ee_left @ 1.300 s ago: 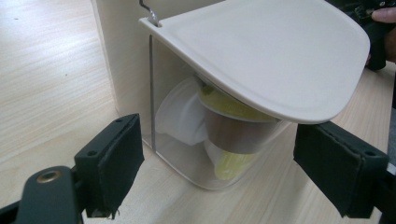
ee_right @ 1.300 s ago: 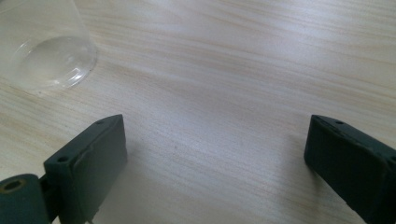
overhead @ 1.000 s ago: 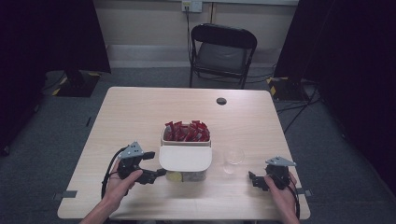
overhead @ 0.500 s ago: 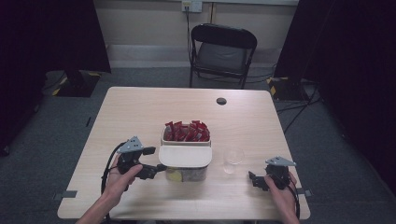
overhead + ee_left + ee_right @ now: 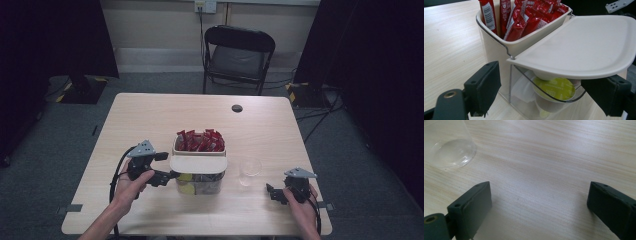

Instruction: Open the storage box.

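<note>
A cream organiser box (image 5: pixel 198 167) stands mid-table, its back bin full of red sachets (image 5: pixel 199 141) and its clear front part holding round capsules (image 5: pixel 554 88) under a cream lid (image 5: pixel 584 47). My left gripper (image 5: pixel 167 176) is open at the box's left front corner, its jaws on either side of the clear compartment in the left gripper view, where its point is (image 5: pixel 549 95). An empty clear plastic cup (image 5: pixel 249 171) stands right of the box. My right gripper (image 5: pixel 272 192) rests open on the table near the front right, the cup (image 5: pixel 447 145) to its upper left.
A small dark round object (image 5: pixel 237 108) lies near the table's far edge. A black folding chair (image 5: pixel 235 55) stands behind the table. Bare tabletop (image 5: pixel 150 120) stretches along the left and far sides.
My left gripper has moved right, closing in on the box's front left corner. The right gripper has stayed still.
</note>
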